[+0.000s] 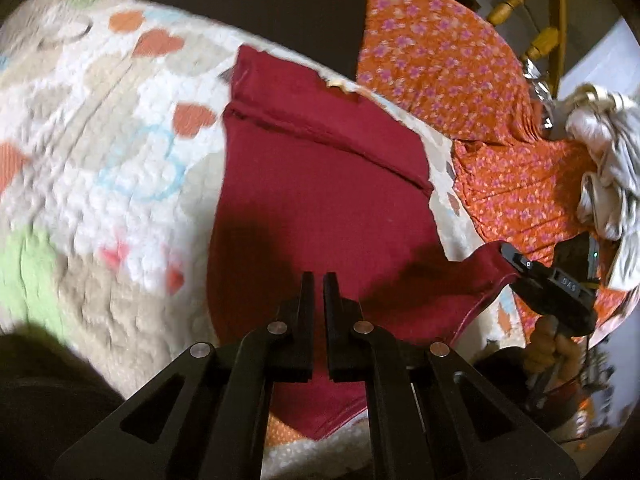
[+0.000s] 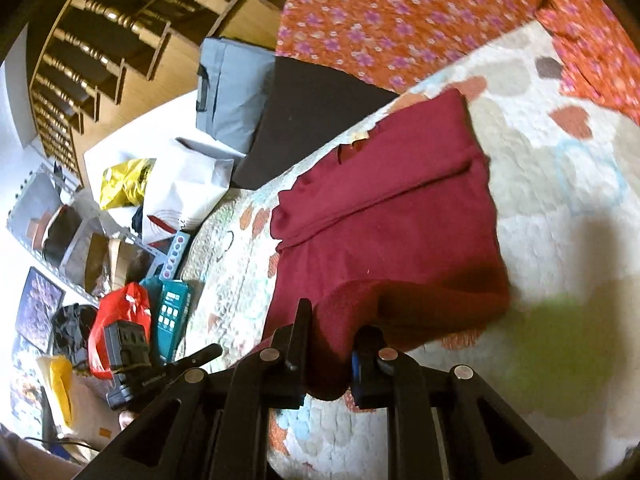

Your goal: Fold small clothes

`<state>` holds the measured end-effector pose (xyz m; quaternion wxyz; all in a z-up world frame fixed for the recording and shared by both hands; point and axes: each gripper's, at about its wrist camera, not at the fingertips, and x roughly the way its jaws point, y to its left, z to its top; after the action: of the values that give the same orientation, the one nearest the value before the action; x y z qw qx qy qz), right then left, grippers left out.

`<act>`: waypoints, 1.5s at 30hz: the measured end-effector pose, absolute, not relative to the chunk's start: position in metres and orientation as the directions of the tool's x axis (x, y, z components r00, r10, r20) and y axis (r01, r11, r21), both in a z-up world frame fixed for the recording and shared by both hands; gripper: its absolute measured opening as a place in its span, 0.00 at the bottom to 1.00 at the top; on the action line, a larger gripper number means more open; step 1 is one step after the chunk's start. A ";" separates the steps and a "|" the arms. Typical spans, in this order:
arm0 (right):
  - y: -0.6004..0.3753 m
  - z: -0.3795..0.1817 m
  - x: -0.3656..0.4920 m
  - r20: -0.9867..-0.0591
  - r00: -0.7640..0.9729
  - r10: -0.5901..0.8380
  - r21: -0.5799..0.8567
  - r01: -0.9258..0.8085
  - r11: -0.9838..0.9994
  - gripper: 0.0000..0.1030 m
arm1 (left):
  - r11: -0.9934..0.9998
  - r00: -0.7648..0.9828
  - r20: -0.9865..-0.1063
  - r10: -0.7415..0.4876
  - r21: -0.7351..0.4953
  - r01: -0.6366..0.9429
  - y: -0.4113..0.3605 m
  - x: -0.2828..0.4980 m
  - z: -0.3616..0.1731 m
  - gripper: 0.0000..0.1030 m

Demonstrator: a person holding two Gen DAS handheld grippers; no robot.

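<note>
Two tools working: right tool (image 2: 326, 340) pinching maroon garment (image 1: 320, 200) at its near corner on the quilt (image 1: 100, 160); left tool (image 1: 319, 280) nearly closed, empty, above. Soft, limp, light cloth; best gripped at hems.

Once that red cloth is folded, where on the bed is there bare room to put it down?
The open quilt beside the maroon garment, on the side away from the orange floral fabric, is bare. The floral side is crowded: that fabric, a white bundle and the right tool gripping the garment's corner.
</note>
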<state>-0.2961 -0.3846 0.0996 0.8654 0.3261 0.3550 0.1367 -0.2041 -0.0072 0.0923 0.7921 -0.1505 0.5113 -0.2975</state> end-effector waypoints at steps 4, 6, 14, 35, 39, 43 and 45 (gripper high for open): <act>-0.387 0.085 -0.290 -0.555 0.682 0.476 0.660 0.012 0.751 0.14 | 0.772 0.236 -0.737 -0.633 -0.578 0.263 0.005 -0.216 0.073 0.63; -0.391 0.079 -0.289 -0.552 0.680 0.483 0.675 0.024 0.737 0.14 | 0.758 0.218 -0.726 -0.652 -0.615 0.217 0.010 -0.224 0.064 0.68; -0.393 0.081 -0.290 -0.547 0.683 0.484 0.675 0.017 0.738 0.14 | 0.658 0.182 -0.641 -0.745 -0.751 0.049 0.017 -0.233 0.041 0.68; -0.402 0.073 -0.292 -0.547 0.687 0.479 0.689 0.044 0.723 0.14 | 0.632 0.196 -0.608 -0.769 -0.769 0.094 0.011 -0.254 0.040 0.70; -0.404 0.071 -0.291 -0.546 0.685 0.483 0.692 0.043 0.720 0.14 | 0.630 0.183 -0.613 -0.768 -0.774 0.053 0.014 -0.254 0.031 0.70; -0.405 0.069 -0.285 -0.561 0.676 0.477 0.682 0.051 0.730 0.14 | 0.551 0.200 -0.546 -0.814 -0.834 -0.031 0.023 -0.253 0.024 0.77; -0.407 0.067 -0.281 -0.557 0.675 0.483 0.691 0.055 0.721 0.14 | 0.520 0.217 -0.517 -0.828 -0.853 -0.048 0.019 -0.250 0.022 0.79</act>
<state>-0.2813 -0.4066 0.0672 0.8452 0.3513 0.3824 0.1266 -0.2504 0.0194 0.0216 0.6727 -0.3951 0.5542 -0.2900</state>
